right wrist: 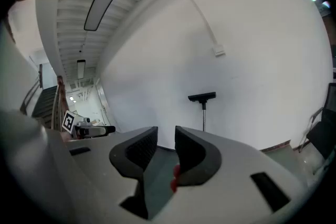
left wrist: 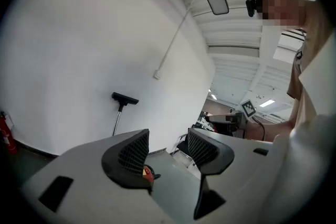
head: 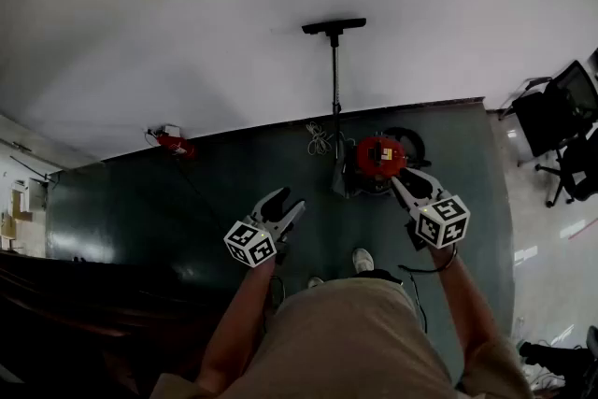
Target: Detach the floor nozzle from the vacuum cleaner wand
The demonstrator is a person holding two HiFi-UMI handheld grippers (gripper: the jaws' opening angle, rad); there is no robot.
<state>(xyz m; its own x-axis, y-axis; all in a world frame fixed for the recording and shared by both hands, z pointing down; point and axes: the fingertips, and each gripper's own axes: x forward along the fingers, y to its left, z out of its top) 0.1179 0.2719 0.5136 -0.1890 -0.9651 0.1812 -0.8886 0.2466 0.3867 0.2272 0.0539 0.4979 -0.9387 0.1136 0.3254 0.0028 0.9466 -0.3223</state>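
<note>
Floor nozzle, probably stiff, light plastic best gripped at its neck, caps the wand against the wall at upper centre, while left gripper and right gripper hover well apart from it, jaws parted, empty.

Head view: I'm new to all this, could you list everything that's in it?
floor nozzle: one, black, atop the wand
wand: one, dark, upright against the white wall
vacuum cleaner body: one, red, on the green floor
cord: one, pale, coiled by the wand's foot
fire extinguisher: one, red, wall's base, left
office chair: one, black, far right
left gripper: one, white, jaws apart, empty
right gripper: one, white, jaws narrowly apart, empty
</note>
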